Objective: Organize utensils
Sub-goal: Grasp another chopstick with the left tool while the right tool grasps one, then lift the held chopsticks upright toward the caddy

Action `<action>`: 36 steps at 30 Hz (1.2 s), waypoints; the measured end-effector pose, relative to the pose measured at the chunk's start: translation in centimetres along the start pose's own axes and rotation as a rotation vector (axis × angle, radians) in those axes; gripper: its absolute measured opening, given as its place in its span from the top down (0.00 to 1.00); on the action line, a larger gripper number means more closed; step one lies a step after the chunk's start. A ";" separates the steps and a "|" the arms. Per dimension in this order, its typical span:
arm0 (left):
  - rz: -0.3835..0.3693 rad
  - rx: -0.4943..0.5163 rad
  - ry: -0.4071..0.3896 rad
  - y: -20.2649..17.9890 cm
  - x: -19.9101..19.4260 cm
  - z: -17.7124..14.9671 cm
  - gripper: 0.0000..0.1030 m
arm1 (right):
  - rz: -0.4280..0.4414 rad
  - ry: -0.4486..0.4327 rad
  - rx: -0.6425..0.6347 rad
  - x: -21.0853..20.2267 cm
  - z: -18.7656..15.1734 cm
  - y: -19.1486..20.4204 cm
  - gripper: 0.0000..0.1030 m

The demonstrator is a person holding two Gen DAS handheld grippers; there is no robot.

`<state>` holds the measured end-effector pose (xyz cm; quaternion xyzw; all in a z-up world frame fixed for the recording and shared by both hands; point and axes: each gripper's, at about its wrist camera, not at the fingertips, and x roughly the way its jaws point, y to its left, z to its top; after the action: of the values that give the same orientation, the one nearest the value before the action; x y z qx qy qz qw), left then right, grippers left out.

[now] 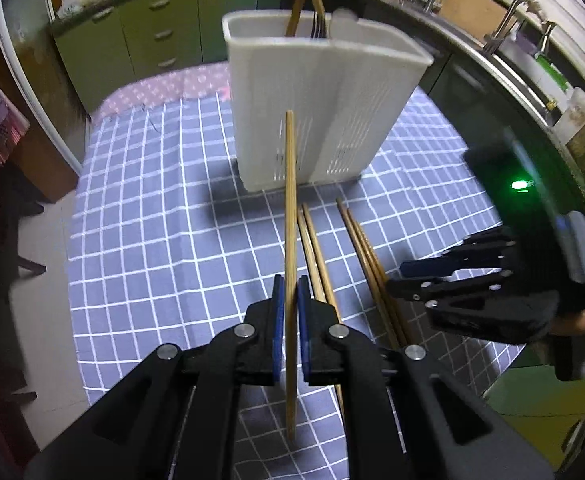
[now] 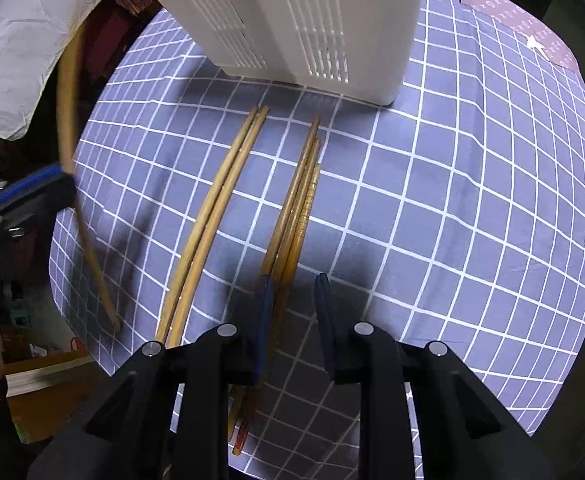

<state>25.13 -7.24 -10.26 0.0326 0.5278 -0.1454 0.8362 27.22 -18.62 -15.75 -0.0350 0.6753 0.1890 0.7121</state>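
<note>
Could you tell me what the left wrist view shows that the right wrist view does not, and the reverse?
Only the left wrist view shows the holder's open top with utensils standing inside, and the kitchen counter. Only the right wrist view shows the right hand-held gripper with its fingers apart over the right bundle of chopsticks. Both show the white holder, the checked cloth and the chopstick clamped in the left hand-held gripper.

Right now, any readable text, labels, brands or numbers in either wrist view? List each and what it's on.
None readable.
Pink cloth strip: small white marks and a star, a pattern, too small to read as characters.
Holder: slots only, no label.
Chopsticks: no print visible.
Counter bottles: too blurred to read.
Right gripper: green light on its body, no text.
</note>
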 end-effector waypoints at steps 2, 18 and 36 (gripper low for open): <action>-0.011 0.001 -0.033 0.0 -0.9 0.0 0.94 | -0.016 0.009 0.008 0.7 0.4 0.2 0.78; -0.046 0.000 -0.054 0.9 -2.1 -1.5 0.94 | -0.058 0.042 0.019 1.3 0.8 0.7 0.79; -0.046 0.009 -0.060 0.8 -2.4 -1.6 0.94 | -0.103 -0.053 0.003 -0.5 -0.6 1.4 0.93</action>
<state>23.00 -5.61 -8.93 0.0202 0.5026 -0.1677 0.8479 26.24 -17.59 -15.00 -0.0636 0.6537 0.1521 0.7386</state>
